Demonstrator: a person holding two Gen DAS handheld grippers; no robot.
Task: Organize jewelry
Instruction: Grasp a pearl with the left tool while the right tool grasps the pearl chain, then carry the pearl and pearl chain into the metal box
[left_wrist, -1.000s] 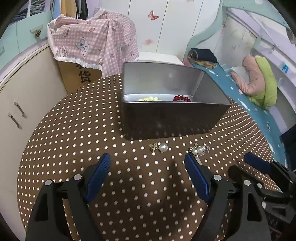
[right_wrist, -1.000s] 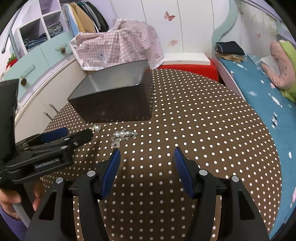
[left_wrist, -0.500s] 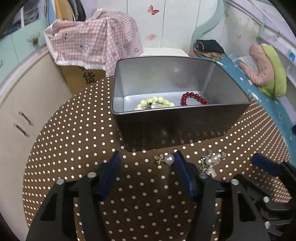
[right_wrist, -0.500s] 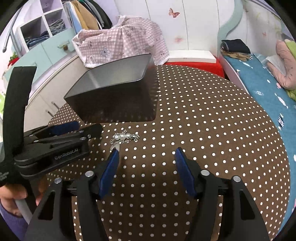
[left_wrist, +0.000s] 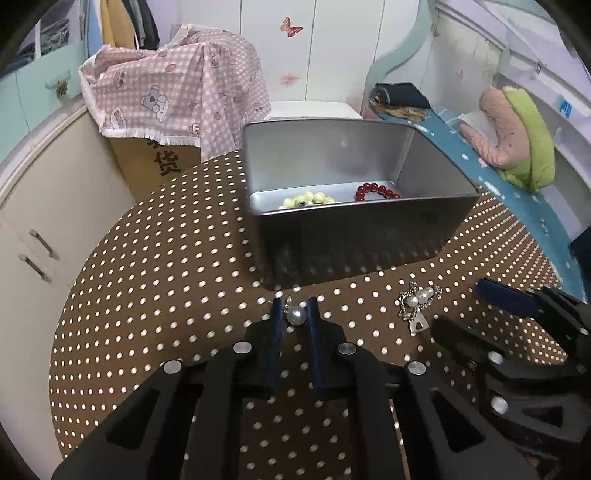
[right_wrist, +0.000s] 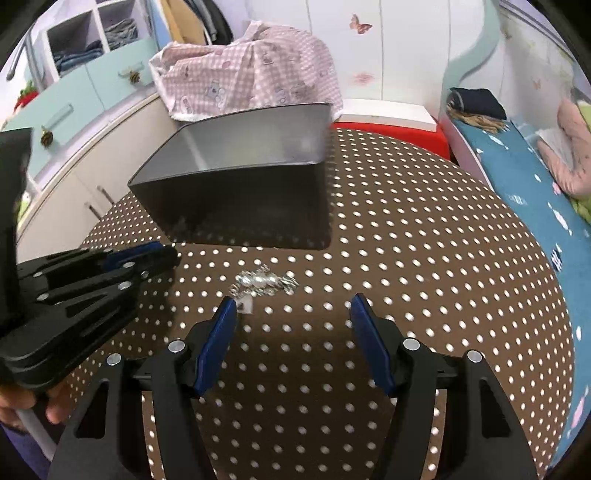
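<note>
A grey metal tin (left_wrist: 354, 229) stands on the brown dotted table; a yellow-green bead bracelet (left_wrist: 308, 199) and a red bead bracelet (left_wrist: 376, 191) lie inside. My left gripper (left_wrist: 294, 308) is shut on a pearl earring (left_wrist: 296, 315) just in front of the tin; it also shows in the right wrist view (right_wrist: 155, 258). A silver pearl chain with a tag (left_wrist: 417, 304) lies on the table to its right, and in the right wrist view (right_wrist: 264, 282). My right gripper (right_wrist: 293, 306) is open and empty, just behind the chain.
The round table (right_wrist: 424, 258) has a cream cabinet (left_wrist: 44, 206) at its left and a blue bed (right_wrist: 524, 177) at its right. A pink checked cloth (left_wrist: 177, 81) covers a box behind the tin.
My left gripper moved forward and closed its fingers around the pearl earring. My right gripper moved closer to the pearl chain and stayed open.
</note>
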